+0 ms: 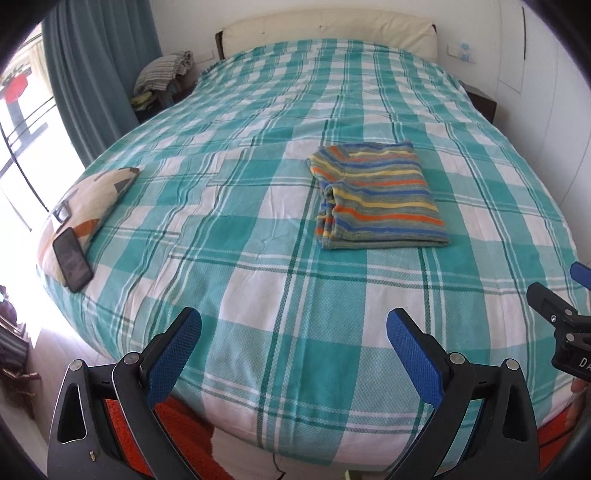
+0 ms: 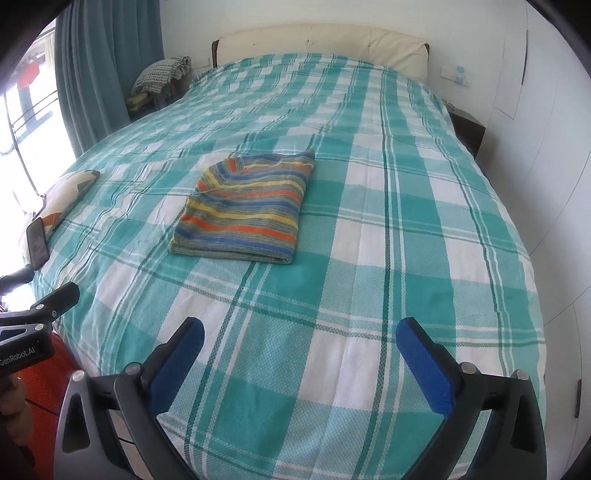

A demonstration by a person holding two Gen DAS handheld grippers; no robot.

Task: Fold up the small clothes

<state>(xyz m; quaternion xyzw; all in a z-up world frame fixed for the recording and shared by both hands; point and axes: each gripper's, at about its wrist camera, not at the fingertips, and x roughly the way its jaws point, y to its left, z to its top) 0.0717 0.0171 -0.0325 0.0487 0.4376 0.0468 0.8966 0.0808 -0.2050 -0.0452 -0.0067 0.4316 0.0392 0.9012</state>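
Note:
A small striped garment (image 1: pixel 373 195) in orange, blue, yellow and grey lies folded into a flat rectangle on the teal and white checked bedspread (image 1: pixel 258 280). The right wrist view shows the same garment (image 2: pixel 247 210) left of centre. My left gripper (image 1: pixel 293 325) hangs open over the near end of the bed, well short of the garment, nothing between its blue pads. My right gripper (image 2: pixel 300 334) is open too, empty, above the near part of the bedspread (image 2: pixel 351 295). Each gripper shows at the edge of the other's view.
A patterned pillow (image 1: pixel 92 199) with a dark phone (image 1: pixel 72 258) on it lies at the bed's left edge. Teal curtains (image 1: pixel 92 74) and a bright window stand on the left. A cream headboard (image 1: pixel 332 33) is at the far end, a white wall on the right.

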